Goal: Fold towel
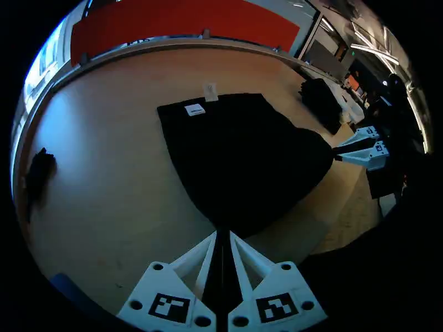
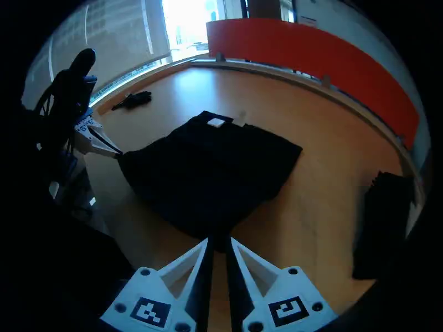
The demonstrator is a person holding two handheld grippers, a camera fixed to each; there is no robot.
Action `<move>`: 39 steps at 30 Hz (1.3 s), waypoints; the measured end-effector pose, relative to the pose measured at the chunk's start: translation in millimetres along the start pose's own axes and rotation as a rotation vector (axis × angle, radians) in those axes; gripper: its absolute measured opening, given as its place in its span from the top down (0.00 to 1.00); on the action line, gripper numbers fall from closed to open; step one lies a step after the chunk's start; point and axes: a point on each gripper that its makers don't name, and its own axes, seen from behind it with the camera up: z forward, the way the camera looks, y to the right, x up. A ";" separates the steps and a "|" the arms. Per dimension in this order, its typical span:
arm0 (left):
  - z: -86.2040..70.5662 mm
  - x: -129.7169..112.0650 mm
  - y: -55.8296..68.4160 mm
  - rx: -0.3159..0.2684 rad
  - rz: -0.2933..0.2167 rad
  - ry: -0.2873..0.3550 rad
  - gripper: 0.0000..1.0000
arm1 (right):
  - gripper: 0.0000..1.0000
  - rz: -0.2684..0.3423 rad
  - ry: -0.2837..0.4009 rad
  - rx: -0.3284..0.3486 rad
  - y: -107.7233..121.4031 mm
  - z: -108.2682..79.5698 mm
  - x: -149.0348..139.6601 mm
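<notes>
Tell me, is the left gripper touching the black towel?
Touching. In the left gripper view, a corner of the black towel runs between the nearly closed fingers of the left gripper.

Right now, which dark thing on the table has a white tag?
The black towel spread in the middle: a white tag sits at its far edge. The dark pile at the side shows none.
</notes>
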 end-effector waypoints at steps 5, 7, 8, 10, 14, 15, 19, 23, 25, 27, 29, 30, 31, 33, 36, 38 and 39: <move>-2.4 11.6 -1.8 -0.001 -0.004 0.020 1.00 | 0.86 -0.005 0.021 -0.001 1.0 -2.7 12.6; -3.7 18.2 -3.4 -0.001 -0.007 0.031 1.00 | 0.86 -0.005 0.031 -0.003 2.7 -3.5 18.9; -4.5 22.1 -4.5 -0.001 -0.009 0.037 1.00 | 0.86 -0.004 0.036 -0.005 3.8 -4.0 22.6; -5.8 29.5 -7.2 0.001 -0.012 0.049 1.00 | 0.86 -0.003 0.046 -0.008 6.5 -4.6 29.4; -7.9 45.5 -14.1 0.008 -0.019 0.074 1.00 | 0.86 0.000 0.066 -0.017 13.5 -5.2 43.5; -8.3 49.3 -15.9 0.010 -0.021 0.080 1.00 | 0.86 0.000 0.070 -0.020 15.5 -5.2 46.7; -9.7 64.5 -23.7 0.020 -0.026 0.102 1.00 | 0.86 -0.005 0.086 -0.033 25.0 -4.2 59.1; -12.0 81.2 -28.8 0.022 -0.030 0.124 1.00 | 0.86 -0.010 0.101 -0.048 35.6 -4.0 72.9; -13.2 89.9 -30.5 0.023 -0.033 0.136 1.00 | 0.86 -0.014 0.106 -0.057 40.9 -3.9 79.3; -14.3 99.5 -32.5 0.024 -0.035 0.149 1.00 | 0.86 -0.018 0.111 -0.066 46.4 -3.7 85.6; -14.5 108.2 -36.2 0.029 -0.036 0.161 1.00 | 0.86 -0.024 0.113 -0.074 51.4 -3.0 90.9; -14.5 112.1 -38.0 0.031 -0.036 0.166 1.00 | 0.86 -0.025 0.113 -0.078 53.7 -2.5 93.2; -14.4 115.8 -40.1 0.034 -0.036 0.170 1.00 | 0.86 -0.025 0.113 -0.082 56.1 -1.9 95.4; -13.8 123.4 -44.3 0.039 -0.036 0.179 1.00 | 0.86 -0.024 0.114 -0.089 60.9 -0.3 99.8; -11.7 132.7 -49.5 0.043 -0.036 0.188 1.00 | 0.86 -0.020 0.112 -0.093 65.9 3.4 104.2; -8.7 136.9 -51.4 0.042 -0.035 0.189 1.00 | 0.86 -0.019 0.110 -0.095 68.6 6.6 105.8; -7.2 138.6 -52.2 0.042 -0.034 0.189 1.00 | 0.86 -0.019 0.109 -0.096 70.0 8.2 106.3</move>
